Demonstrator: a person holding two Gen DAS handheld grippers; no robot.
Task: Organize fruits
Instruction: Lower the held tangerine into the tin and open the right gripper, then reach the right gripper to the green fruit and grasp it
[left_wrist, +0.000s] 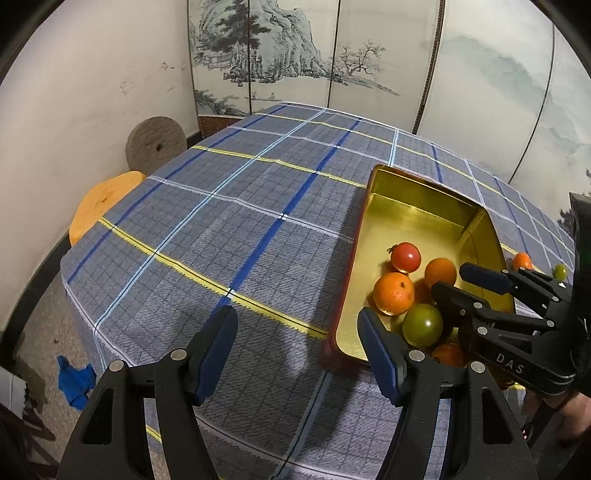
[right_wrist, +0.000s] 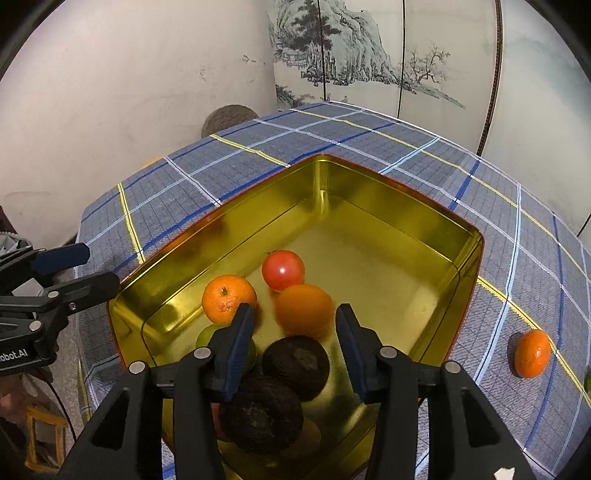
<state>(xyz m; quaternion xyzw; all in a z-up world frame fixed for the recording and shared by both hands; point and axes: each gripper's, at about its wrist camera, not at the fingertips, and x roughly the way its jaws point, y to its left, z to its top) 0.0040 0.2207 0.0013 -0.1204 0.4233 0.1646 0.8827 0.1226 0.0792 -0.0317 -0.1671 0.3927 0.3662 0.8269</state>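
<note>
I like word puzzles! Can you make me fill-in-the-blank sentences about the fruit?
1. The shiny gold metal tin holds one round red ____.
2. One small orange tangerine lies outside it on the ____ tablecloth.
3. The two rough dark round fruits are ____ the tin.

Missing words: tomato; checked; inside

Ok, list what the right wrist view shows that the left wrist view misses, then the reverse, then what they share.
Right wrist only: two dark round fruits in the gold tin, under the open right tool.
Left wrist only: an orange stool, a blue cloth on the floor and a small green fruit beyond the tin.
Both: the tin, the red tomato, oranges inside it, one orange outside it, the plaid tablecloth.
</note>
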